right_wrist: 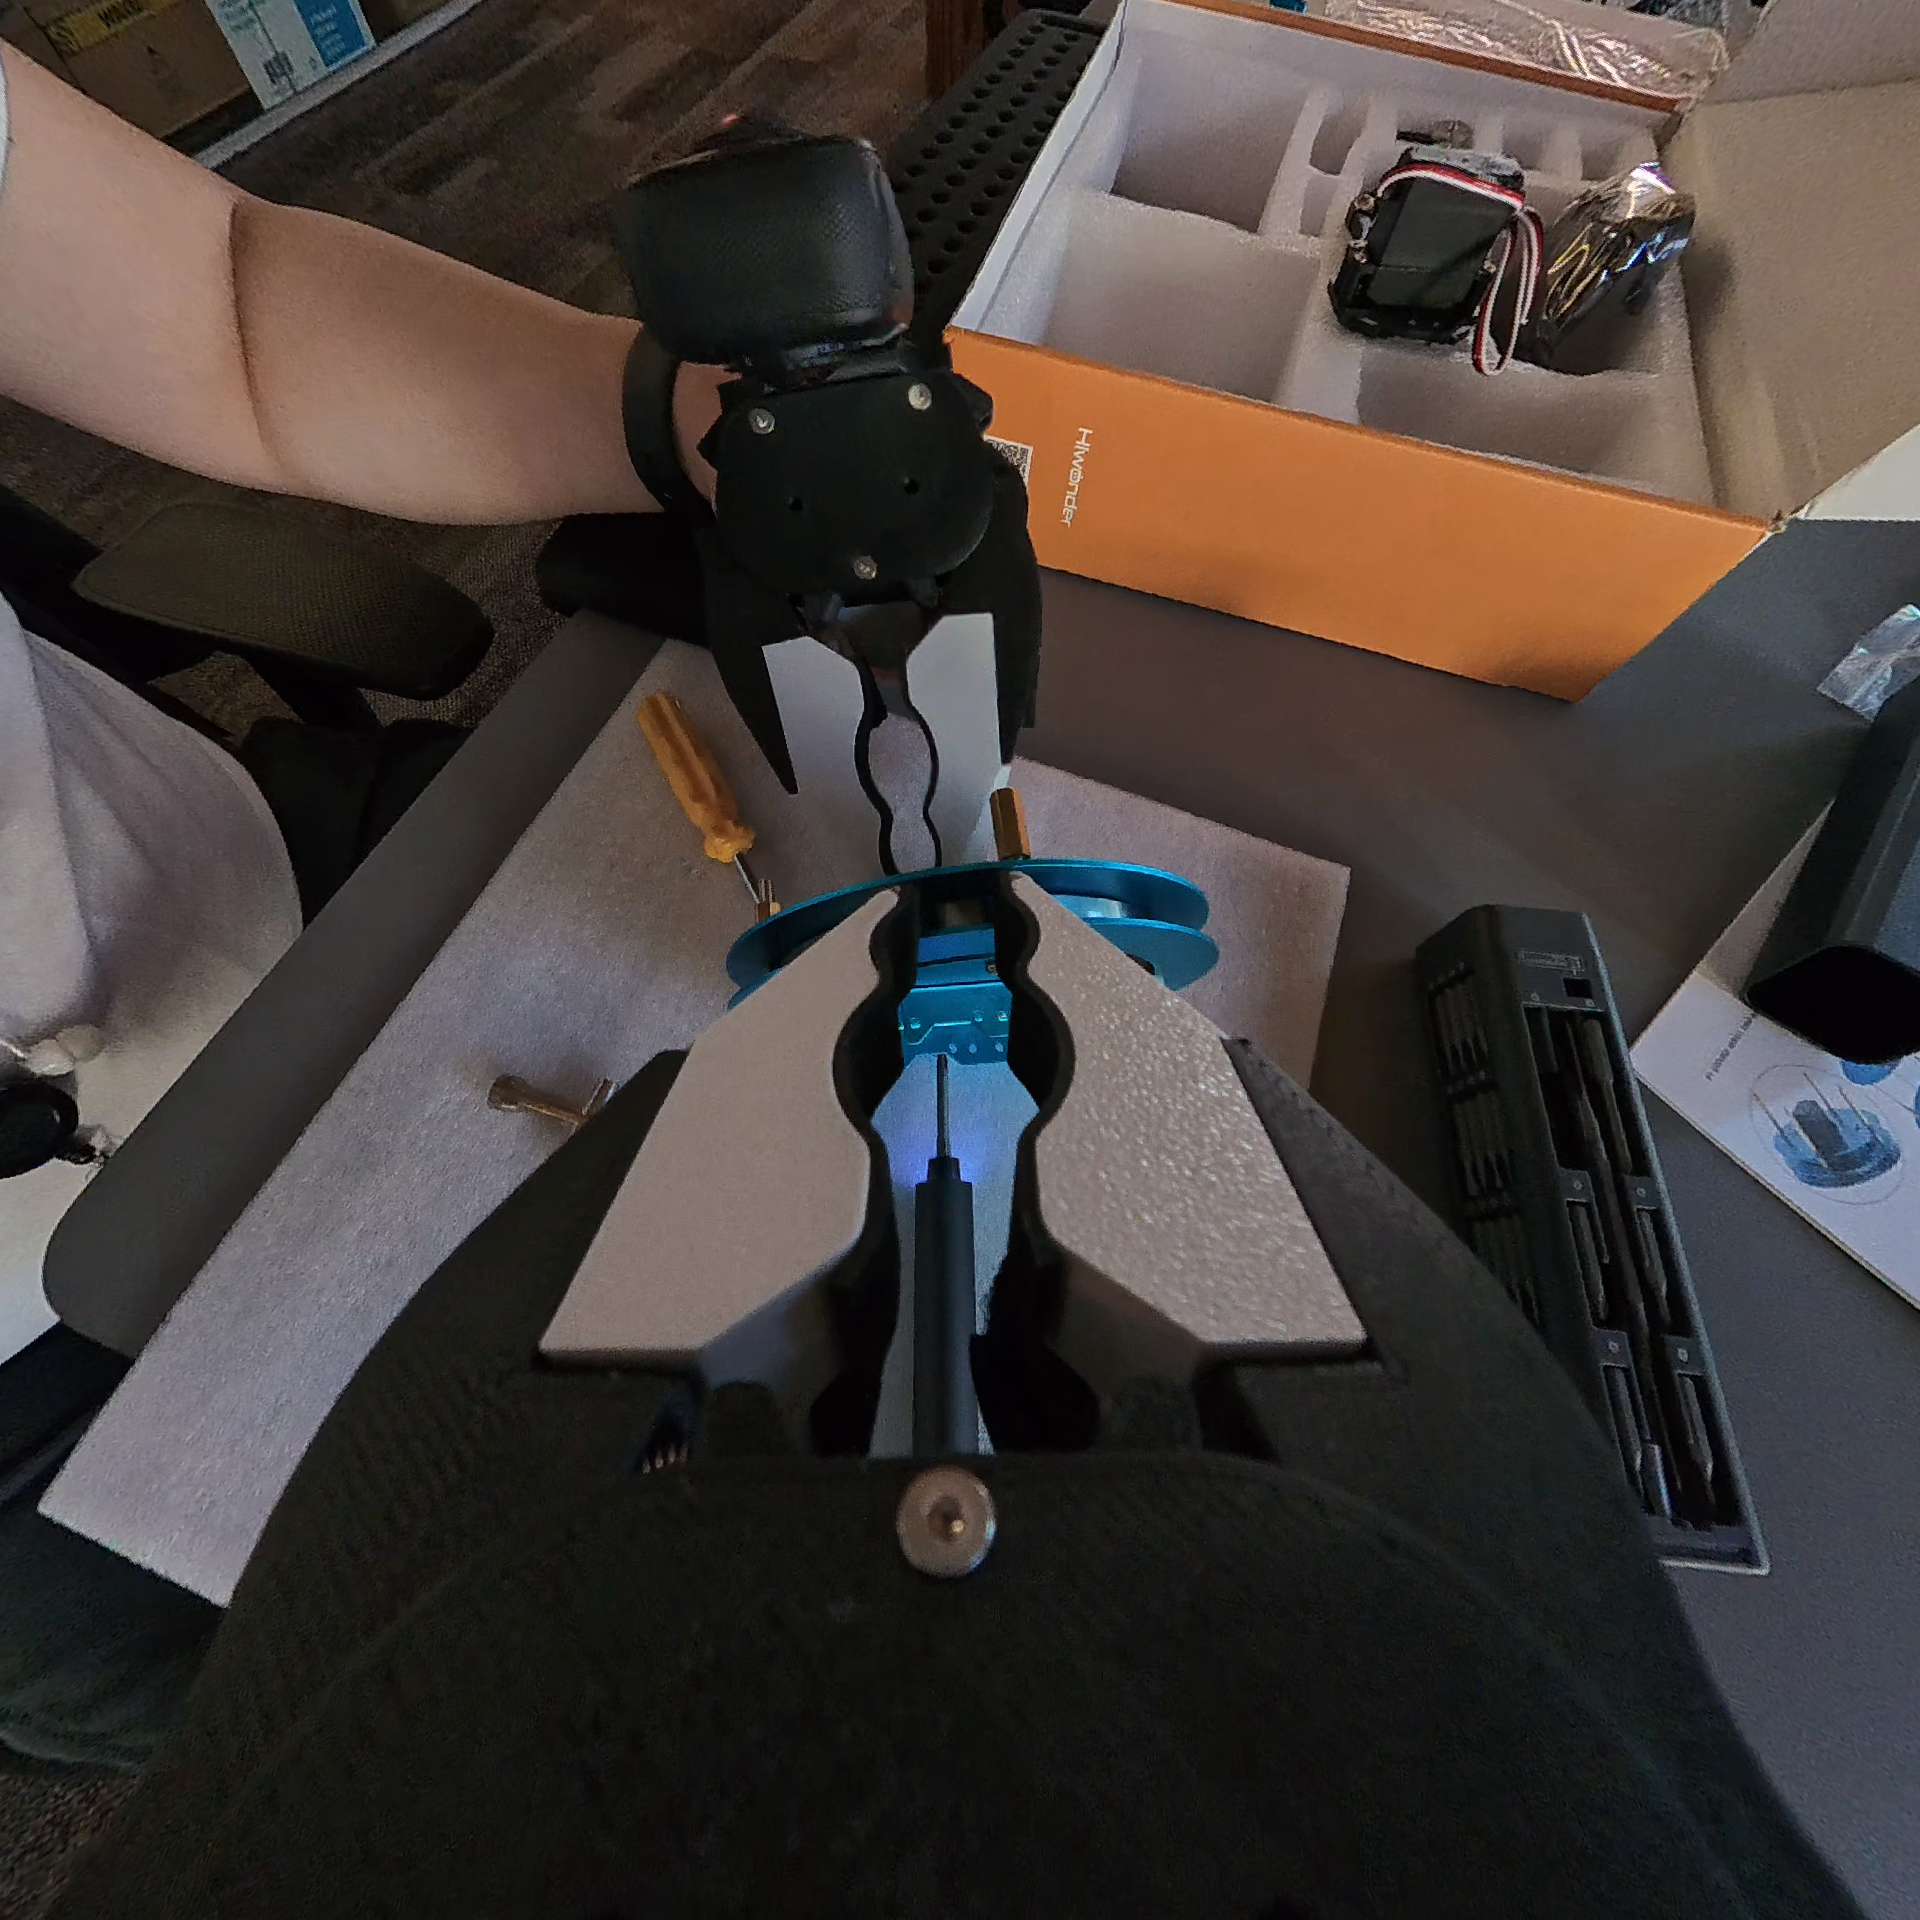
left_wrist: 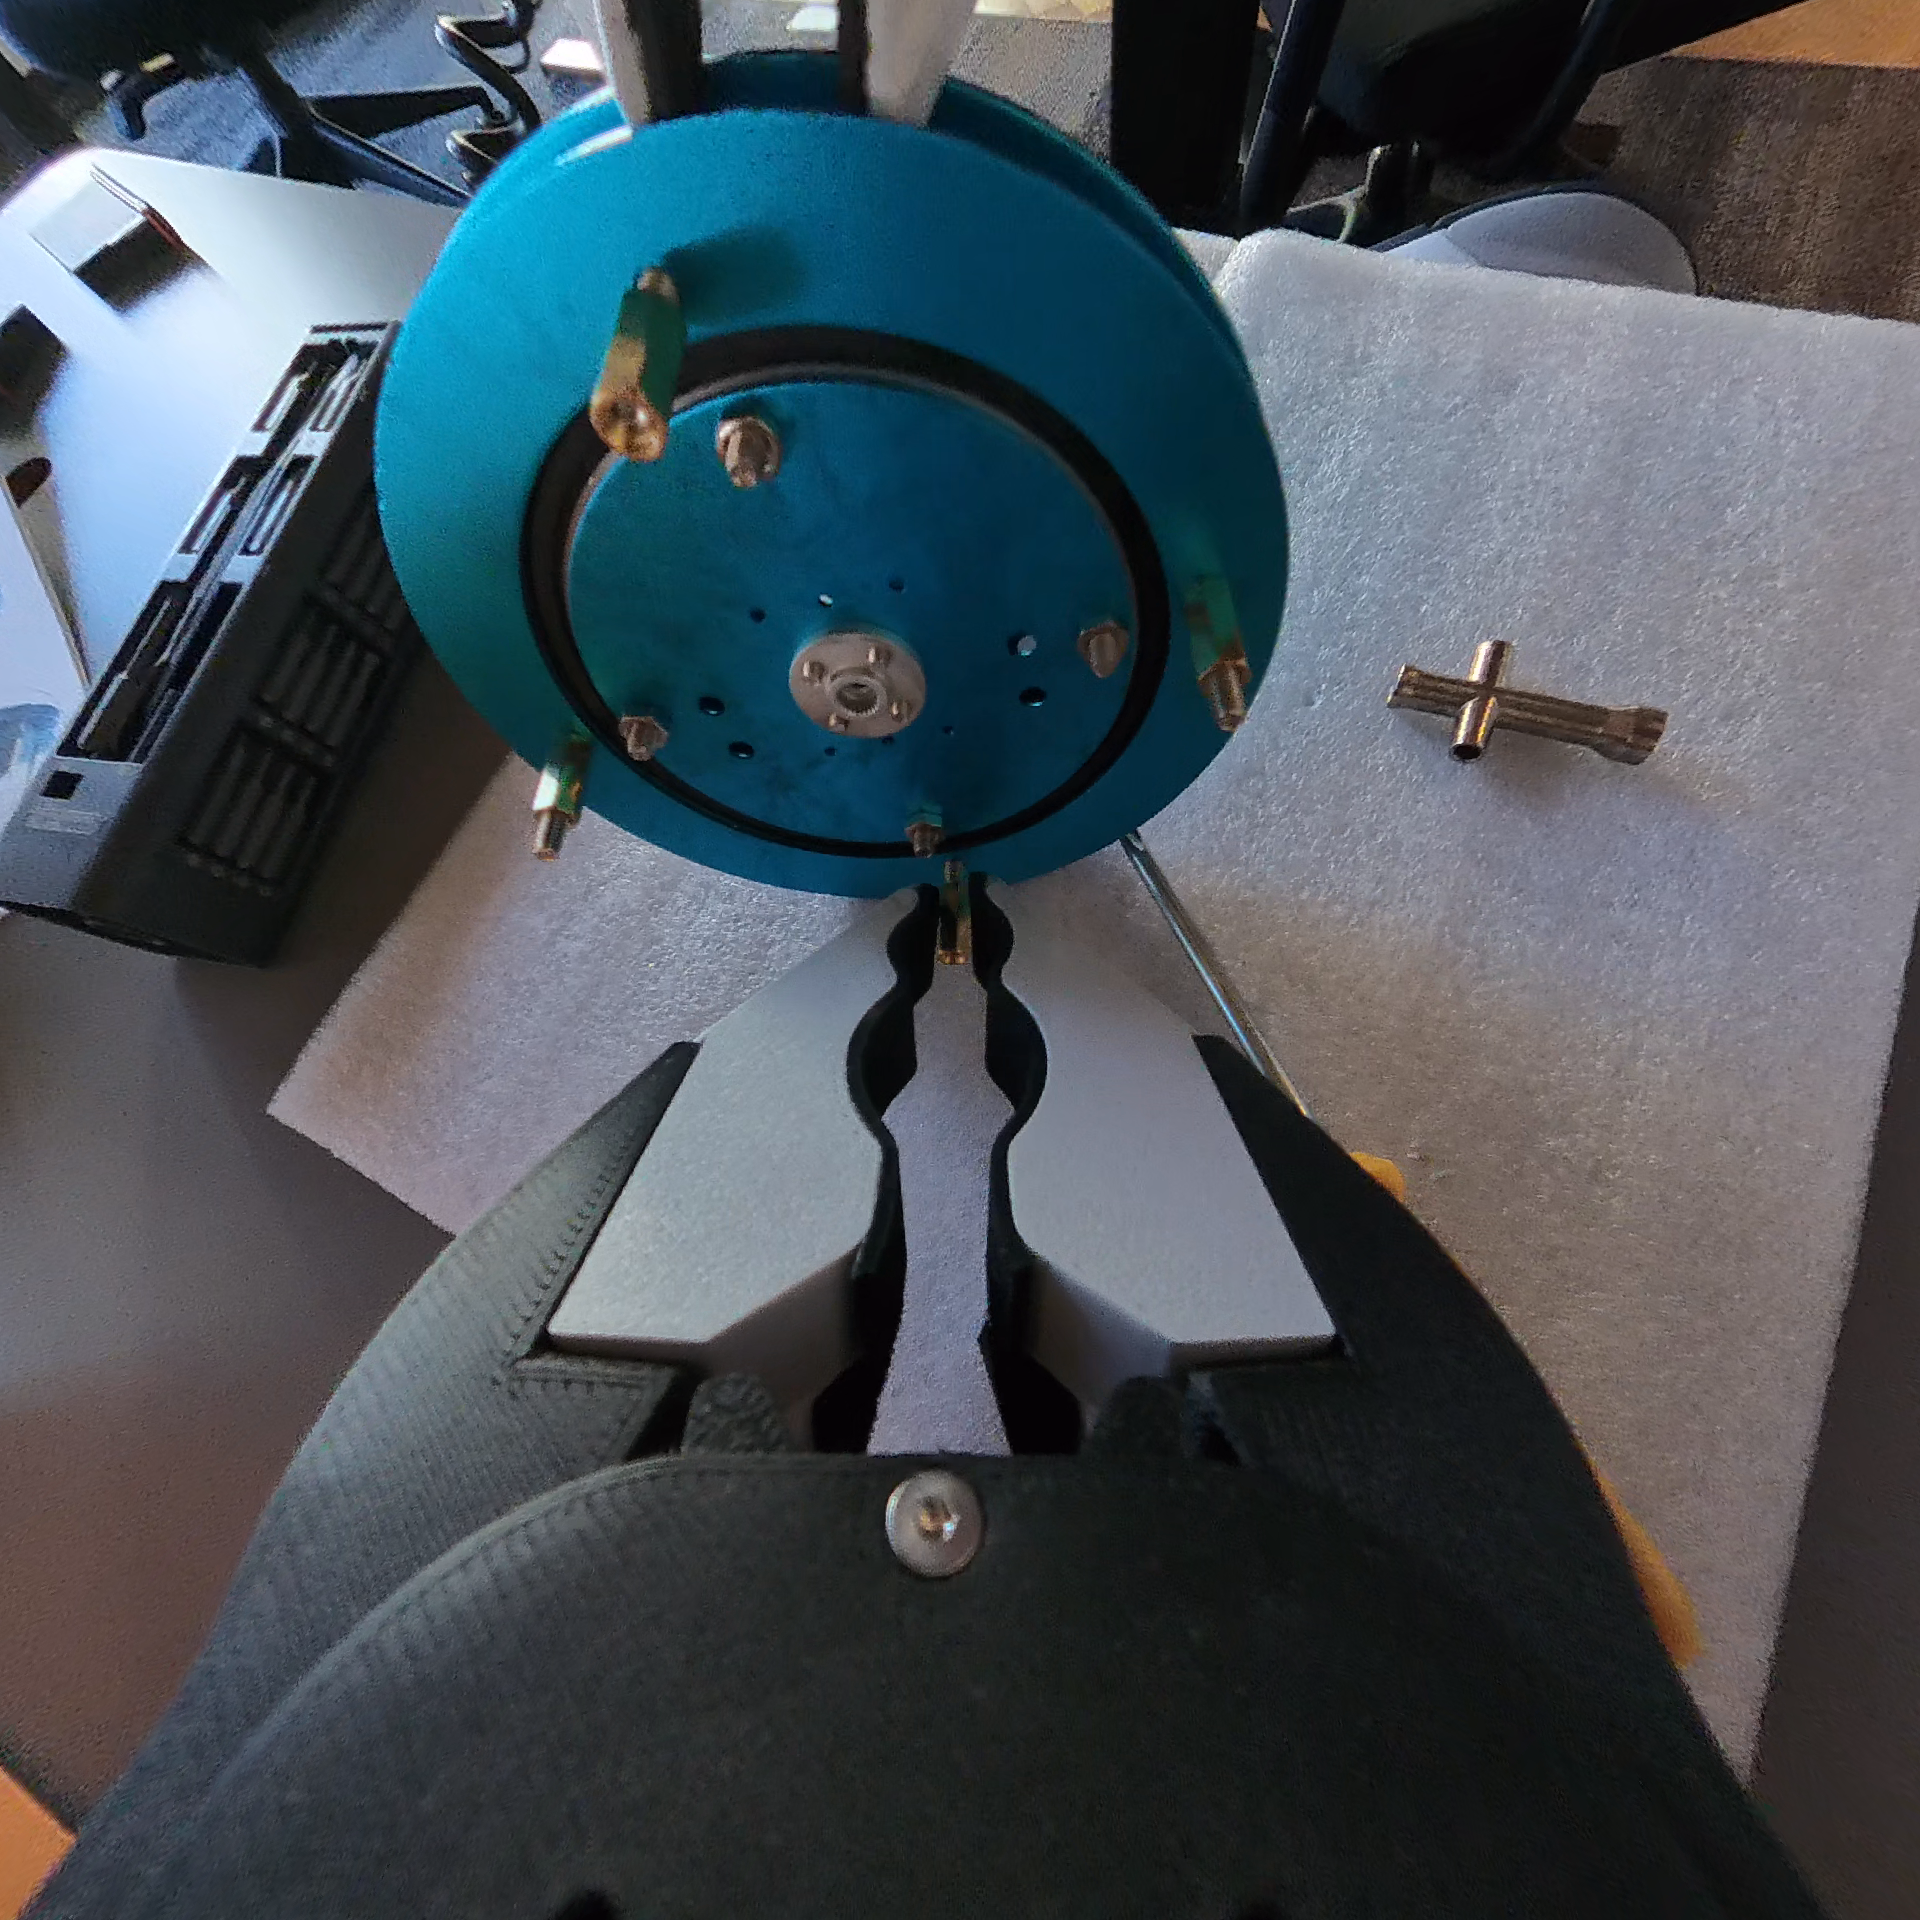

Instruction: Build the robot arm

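Note:
A blue round disc assembly [left_wrist: 831, 499] with brass standoffs stands on edge over the white foam sheet [left_wrist: 1558, 468]. My left gripper [left_wrist: 951, 914] is shut on one brass standoff [left_wrist: 951, 920] at the disc's lower rim; it also shows in the right wrist view [right_wrist: 909, 862]. My right gripper [right_wrist: 956, 899] is shut on a slim dark screwdriver [right_wrist: 945, 1299] that runs along its fingers. The screwdriver tip meets a blue bracket [right_wrist: 956, 1023] on the assembly [right_wrist: 1132, 904]. The right gripper's white fingers [left_wrist: 914, 62] show above the disc.
A cross-shaped metal wrench [left_wrist: 1527, 712] and a yellow-handled screwdriver [right_wrist: 691, 779] lie on the foam. A dark bit-set case [right_wrist: 1590, 1226] lies beside it. An orange box with foam compartments [right_wrist: 1351, 499] stands behind. A printed sheet [right_wrist: 1787, 1143] and a person's arm [right_wrist: 312, 364] are at the sides. Some 10 cm of space lies between my two pairs of fingers. It is some 11 cm from my left tips to the cross-shaped metal wrench [left_wrist: 1527, 712].

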